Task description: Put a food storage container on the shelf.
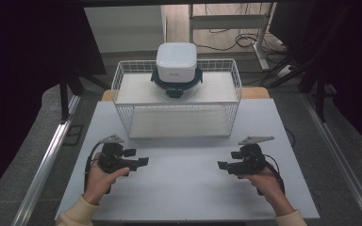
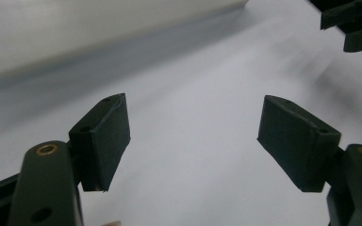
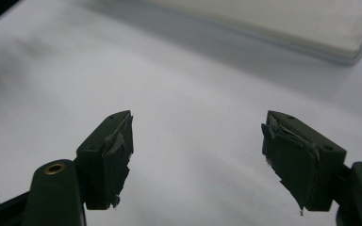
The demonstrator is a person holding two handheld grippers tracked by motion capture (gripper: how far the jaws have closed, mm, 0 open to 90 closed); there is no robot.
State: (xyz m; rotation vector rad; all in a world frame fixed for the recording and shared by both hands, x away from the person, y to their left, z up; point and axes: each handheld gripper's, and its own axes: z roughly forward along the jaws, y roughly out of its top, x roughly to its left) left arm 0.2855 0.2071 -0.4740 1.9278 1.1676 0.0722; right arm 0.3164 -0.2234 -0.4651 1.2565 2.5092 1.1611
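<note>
We're at the start: nothing gripped yet. Left hand-held gripper [image 1: 141, 162] and right hand-held gripper [image 1: 224, 165] both sit low over the bare counter [image 1: 184, 188], jaws spread wide and empty, tips pointing at each other. The lidded container [image 1: 176, 68], white lid over a dark clip-lock base, rests on top of the wire basket [image 1: 122, 89] at the far end, well apart from both. As we read it, reach, grasp and whatever handling follows are all still to do.
</note>
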